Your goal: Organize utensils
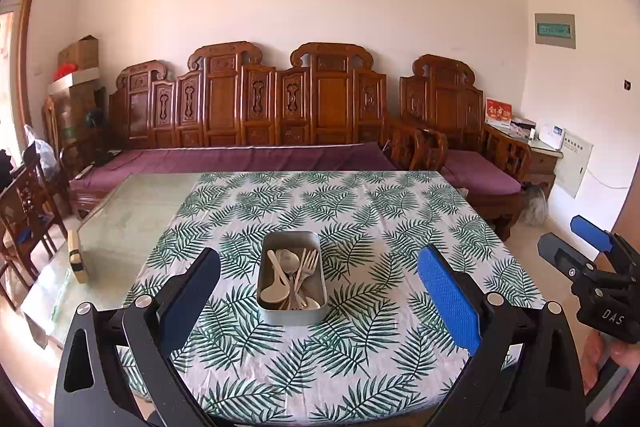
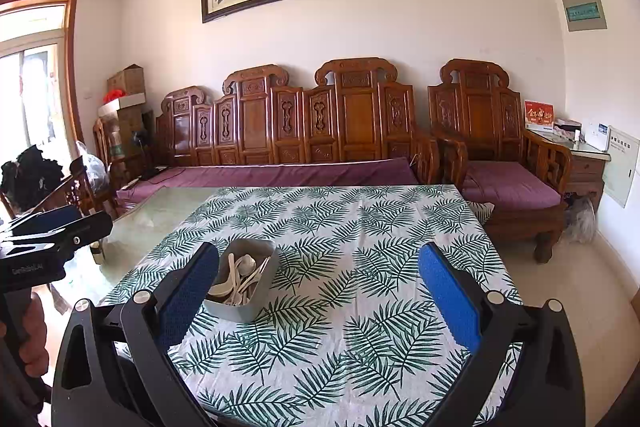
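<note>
A grey metal tray (image 1: 267, 247) stands on the leaf-print tablecloth (image 1: 360, 211). It holds several utensils: pale spoons (image 1: 276, 291) and forks (image 1: 306, 265). The tray also shows in the right wrist view (image 2: 268, 283), left of centre, with the utensils (image 2: 240, 275) inside. My left gripper (image 1: 318, 279) is open and empty, held just short of the tray. My right gripper (image 2: 318, 281) is open and empty, with the tray by its left finger. The right gripper shows at the right edge of the left wrist view (image 1: 592, 259).
The cloth covers the right part of a glass table (image 1: 132, 211). A small block (image 1: 76, 255) stands on the glass at left. A carved wooden sofa (image 1: 248, 115) with purple cushions lies behind the table. Wooden chairs (image 1: 24, 211) stand at left.
</note>
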{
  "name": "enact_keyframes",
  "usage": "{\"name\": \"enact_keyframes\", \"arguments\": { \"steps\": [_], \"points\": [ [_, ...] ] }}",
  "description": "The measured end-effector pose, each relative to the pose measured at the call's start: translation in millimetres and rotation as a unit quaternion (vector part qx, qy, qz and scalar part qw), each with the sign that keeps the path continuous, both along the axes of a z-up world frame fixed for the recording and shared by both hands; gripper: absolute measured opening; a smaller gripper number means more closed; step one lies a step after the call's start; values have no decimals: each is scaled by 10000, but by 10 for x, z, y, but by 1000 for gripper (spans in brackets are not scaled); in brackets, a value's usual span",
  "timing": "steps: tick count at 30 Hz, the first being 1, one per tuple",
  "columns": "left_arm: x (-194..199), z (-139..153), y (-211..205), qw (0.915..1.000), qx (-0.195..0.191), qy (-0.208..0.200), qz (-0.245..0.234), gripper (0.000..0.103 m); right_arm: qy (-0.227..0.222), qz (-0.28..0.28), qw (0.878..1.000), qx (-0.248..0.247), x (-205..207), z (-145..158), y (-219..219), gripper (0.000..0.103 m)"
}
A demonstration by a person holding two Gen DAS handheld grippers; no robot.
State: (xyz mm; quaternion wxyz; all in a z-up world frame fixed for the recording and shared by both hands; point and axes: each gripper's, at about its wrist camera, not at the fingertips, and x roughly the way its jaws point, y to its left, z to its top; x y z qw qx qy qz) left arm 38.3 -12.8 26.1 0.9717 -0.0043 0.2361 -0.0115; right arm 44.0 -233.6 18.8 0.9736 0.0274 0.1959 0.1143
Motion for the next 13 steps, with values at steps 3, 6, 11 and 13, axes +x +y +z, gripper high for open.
{"name": "enact_keyframes", "arguments": {
  "steps": [3,6,11,13],
  "points": [
    [1,2,-5,10000,4,2,-3,95,4,1,10000,-1,2,1,-1,100],
    [4,10,-3,10000,12,1,1,95,1,2,10000,1,1,2,-2,100],
    [5,9,-3,10000,9,1,5,95,-5,7,10000,-1,-4,2,0,100],
    [1,12,-1,10000,9,-1,1,95,-4,3,10000,4,0,-1,-9,100]
  ]
}}
